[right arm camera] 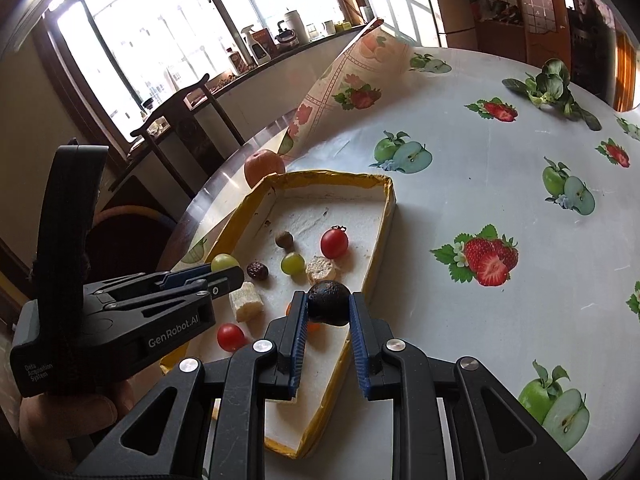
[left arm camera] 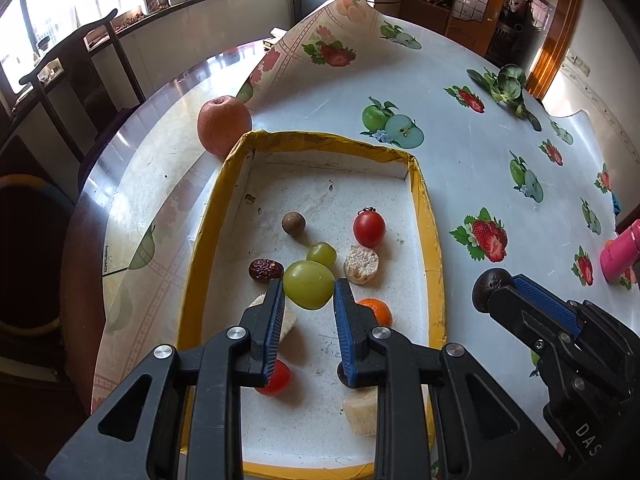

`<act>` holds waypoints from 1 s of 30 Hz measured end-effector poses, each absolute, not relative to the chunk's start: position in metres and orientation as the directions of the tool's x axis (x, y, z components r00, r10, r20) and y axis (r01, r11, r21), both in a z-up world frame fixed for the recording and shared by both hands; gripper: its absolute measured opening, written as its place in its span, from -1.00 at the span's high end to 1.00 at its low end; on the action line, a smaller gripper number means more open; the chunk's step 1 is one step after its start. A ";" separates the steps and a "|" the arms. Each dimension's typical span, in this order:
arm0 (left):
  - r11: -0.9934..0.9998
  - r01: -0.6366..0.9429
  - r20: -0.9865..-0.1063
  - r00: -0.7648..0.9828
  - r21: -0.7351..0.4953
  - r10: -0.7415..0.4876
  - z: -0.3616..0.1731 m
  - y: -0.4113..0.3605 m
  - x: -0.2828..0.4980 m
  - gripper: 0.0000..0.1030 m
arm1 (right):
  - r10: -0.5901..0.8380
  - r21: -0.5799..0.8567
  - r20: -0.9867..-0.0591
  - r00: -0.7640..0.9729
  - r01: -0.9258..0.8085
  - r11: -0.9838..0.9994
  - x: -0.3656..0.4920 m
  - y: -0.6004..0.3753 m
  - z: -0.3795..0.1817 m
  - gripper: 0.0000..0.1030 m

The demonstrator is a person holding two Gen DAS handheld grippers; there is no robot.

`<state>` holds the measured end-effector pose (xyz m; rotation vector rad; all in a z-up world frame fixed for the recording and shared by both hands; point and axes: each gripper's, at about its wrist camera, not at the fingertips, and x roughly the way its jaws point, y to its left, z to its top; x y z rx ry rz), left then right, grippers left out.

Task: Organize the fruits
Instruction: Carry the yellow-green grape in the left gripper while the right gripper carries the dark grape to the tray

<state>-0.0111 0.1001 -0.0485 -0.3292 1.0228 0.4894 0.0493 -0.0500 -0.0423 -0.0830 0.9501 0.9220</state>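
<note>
My left gripper [left arm camera: 309,286] is shut on a large green grape [left arm camera: 309,289] and holds it above the yellow-rimmed tray [left arm camera: 434,240]. In the tray lie a smaller green grape [left arm camera: 321,253], a cherry tomato [left arm camera: 369,229], a red date [left arm camera: 265,270], a brown longan [left arm camera: 293,223], a small orange [left arm camera: 376,311], another cherry tomato [left arm camera: 277,378] and pale bread-like chunks [left arm camera: 361,264]. My right gripper [right arm camera: 328,306] is shut on a dark round fruit [right arm camera: 329,302] over the tray's right rim [right arm camera: 380,256]. The left gripper also shows in the right wrist view [right arm camera: 224,268].
A big apple [left arm camera: 224,125] sits on the table behind the tray. A leafy green vegetable [left arm camera: 506,82] lies at the far right. A pink bottle [left arm camera: 620,254] is at the right edge. The fruit-print tablecloth [left arm camera: 320,48] is folded up at the back. A chair [left arm camera: 80,64] stands left.
</note>
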 end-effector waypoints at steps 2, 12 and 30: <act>0.843 -0.537 -0.871 0.431 -0.039 0.235 -0.049 0.104 -0.008 0.57 | 0.643 0.319 -0.725 0.248 -0.706 0.632 0.057 -0.042 -0.041 0.59; 0.833 -0.550 -0.874 0.428 -0.049 0.232 -0.055 0.125 0.008 0.57 | 0.645 0.320 -0.722 0.251 -0.706 0.632 0.086 -0.007 -0.040 0.59; 0.813 -0.575 -0.891 0.412 -0.092 0.190 -0.078 0.177 0.067 0.57 | 0.624 0.313 -0.745 0.237 -0.701 0.640 0.135 0.045 -0.062 0.59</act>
